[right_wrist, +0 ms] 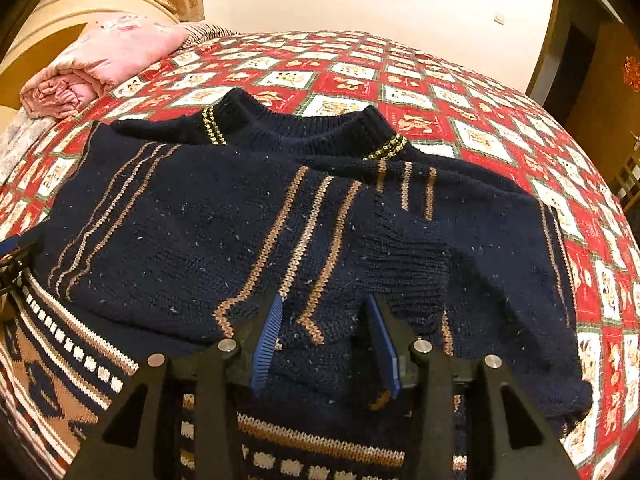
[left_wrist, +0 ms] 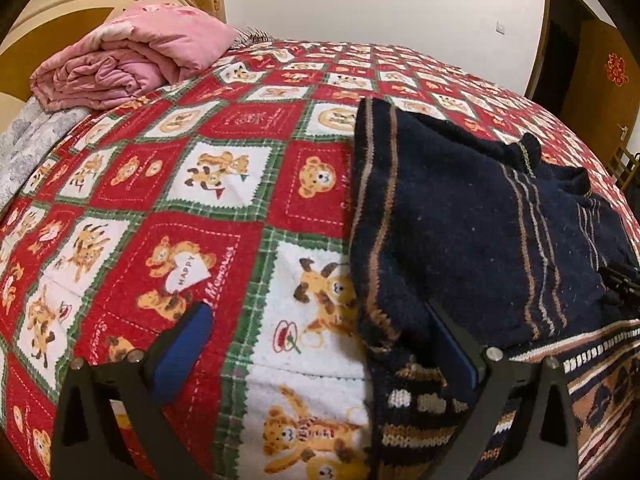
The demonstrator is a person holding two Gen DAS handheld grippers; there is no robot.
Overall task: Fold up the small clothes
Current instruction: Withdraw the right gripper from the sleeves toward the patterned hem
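1. Sweater (right_wrist: 248, 232) is lying across the bedspread (right_wrist: 472, 92), navy knit with tan stripes, collar pointing toward the far wall. Both sleeves appear to be folded in over the body, cuffs up near the collar; the patterned hem band is sitting nearest you.

2. Step, as I'm reading it: you're finishing the sleeve folds and setting the cloth down. The lengthwise fold, hem to collar, is not yet done.

3. Next move is probably asking for a fresh pinch on each hem corner, then a lift toward the collar, keeping the tucked sleeves from sliding out.

4. Right gripper (right_wrist: 326, 344) is hovering low over the folded-in knit near the hem, jaws partly spread. Cloth is showing between the pads, but they're not looking pressed on it; a loose release, I'd say.

5. Left gripper (left_wrist: 320, 344) is standing wide apart at the sweater's left edge. One finger is over bare bedspread, the other against the knit edge; nothing pinched.

6. Pink quilt (left_wrist: 128, 60) is sitting folded by the headboard, well apart.
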